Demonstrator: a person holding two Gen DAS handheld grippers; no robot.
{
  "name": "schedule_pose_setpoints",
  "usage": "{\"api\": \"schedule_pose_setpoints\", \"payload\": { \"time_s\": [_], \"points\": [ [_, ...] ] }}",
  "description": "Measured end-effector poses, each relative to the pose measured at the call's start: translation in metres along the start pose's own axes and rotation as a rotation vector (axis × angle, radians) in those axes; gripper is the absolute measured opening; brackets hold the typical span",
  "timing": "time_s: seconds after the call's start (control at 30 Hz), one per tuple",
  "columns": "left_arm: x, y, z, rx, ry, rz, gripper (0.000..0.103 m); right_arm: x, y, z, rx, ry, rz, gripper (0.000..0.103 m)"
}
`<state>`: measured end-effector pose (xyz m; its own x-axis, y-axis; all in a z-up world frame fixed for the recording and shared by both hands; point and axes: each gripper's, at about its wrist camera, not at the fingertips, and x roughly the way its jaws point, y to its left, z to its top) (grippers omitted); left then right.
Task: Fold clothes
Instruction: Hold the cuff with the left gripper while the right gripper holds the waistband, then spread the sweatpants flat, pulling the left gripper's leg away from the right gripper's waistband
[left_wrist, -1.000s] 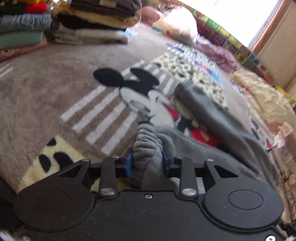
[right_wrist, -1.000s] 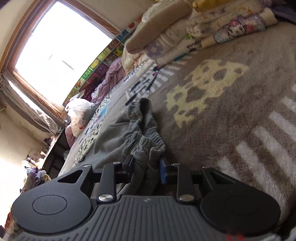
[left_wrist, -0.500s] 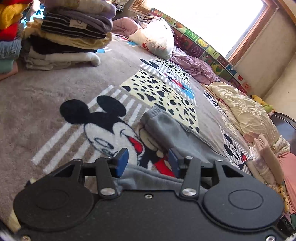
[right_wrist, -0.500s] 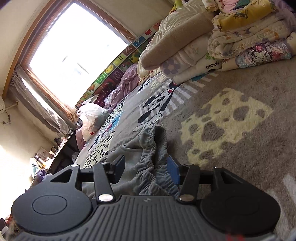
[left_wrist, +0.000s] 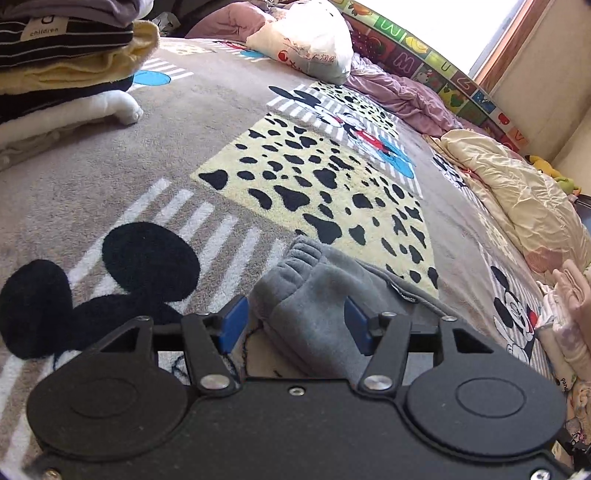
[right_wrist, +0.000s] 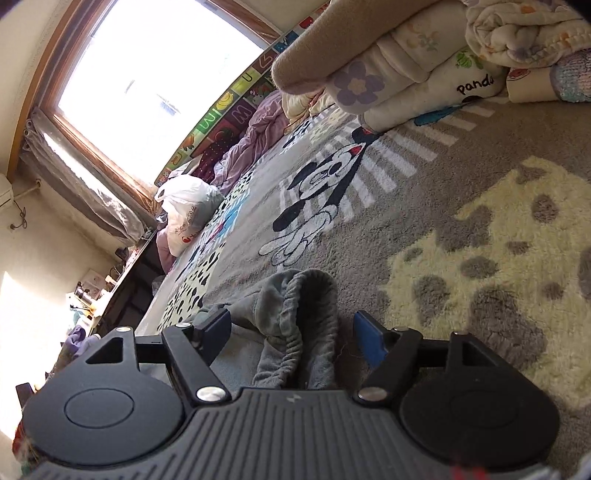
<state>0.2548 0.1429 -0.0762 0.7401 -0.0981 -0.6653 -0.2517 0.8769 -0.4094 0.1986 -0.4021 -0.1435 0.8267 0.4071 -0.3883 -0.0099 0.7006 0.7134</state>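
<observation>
Since a second ago I have released both tongs, left (left_wrist: 295, 328) and right (right_wrist: 291, 332), now apart. Grey trousers (left_wrist: 325, 295) lie on the blanket (left_wrist: 92, 177); soft, light; regrip at the waistband (right_wrist: 295, 314).

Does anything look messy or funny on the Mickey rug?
Only the grey pants: they lie bunched on the rug, waistband crumpled, not folded flat. Both grippers are open around them.
</observation>
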Motion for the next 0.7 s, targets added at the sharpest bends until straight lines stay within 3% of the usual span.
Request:
{"api": "schedule_pose_setpoints", "payload": {
  "time_s": [0.1, 0.13, 0.17, 0.2, 0.27, 0.4, 0.47, 0.57, 0.6, 0.67, 0.7],
  "points": [
    [0.012, 0.002, -0.002, -0.006, 0.000, -0.008, 0.057, 0.007, 0.007, -0.001, -0.051, 0.023, -0.013, 0.070],
    [0.014, 0.000, -0.003, 0.010, -0.002, -0.006, 0.039, 0.010, 0.008, 0.000, -0.062, 0.043, 0.001, 0.064],
    [0.015, -0.001, -0.005, 0.027, -0.005, -0.003, 0.027, 0.013, 0.009, 0.001, -0.067, 0.061, 0.012, 0.044],
    [0.014, -0.001, -0.006, 0.033, -0.008, -0.010, 0.024, 0.016, 0.010, 0.002, -0.071, 0.079, 0.024, 0.027],
    [0.003, 0.000, -0.004, 0.029, -0.036, -0.038, 0.014, 0.018, 0.013, 0.006, -0.083, 0.087, 0.050, 0.021],
    [-0.046, 0.001, 0.000, -0.012, -0.203, -0.130, 0.014, 0.009, 0.025, 0.018, -0.111, 0.018, 0.107, 0.017],
    [-0.039, 0.002, -0.002, 0.002, -0.187, -0.060, 0.018, 0.009, 0.029, 0.022, -0.138, 0.026, 0.093, 0.017],
    [0.006, 0.014, -0.004, -0.001, 0.011, 0.055, 0.033, 0.024, 0.021, 0.020, -0.123, 0.103, 0.016, 0.017],
    [0.005, 0.015, -0.005, -0.004, 0.002, 0.052, 0.035, 0.030, 0.013, 0.019, -0.090, 0.129, -0.002, 0.020],
    [-0.014, 0.011, -0.004, 0.000, -0.063, 0.021, 0.050, 0.029, 0.007, 0.020, -0.051, 0.125, 0.000, 0.024],
    [-0.021, 0.009, -0.003, 0.001, -0.082, 0.018, 0.051, 0.025, 0.010, 0.023, -0.071, 0.111, 0.003, 0.028]
  ]
}}
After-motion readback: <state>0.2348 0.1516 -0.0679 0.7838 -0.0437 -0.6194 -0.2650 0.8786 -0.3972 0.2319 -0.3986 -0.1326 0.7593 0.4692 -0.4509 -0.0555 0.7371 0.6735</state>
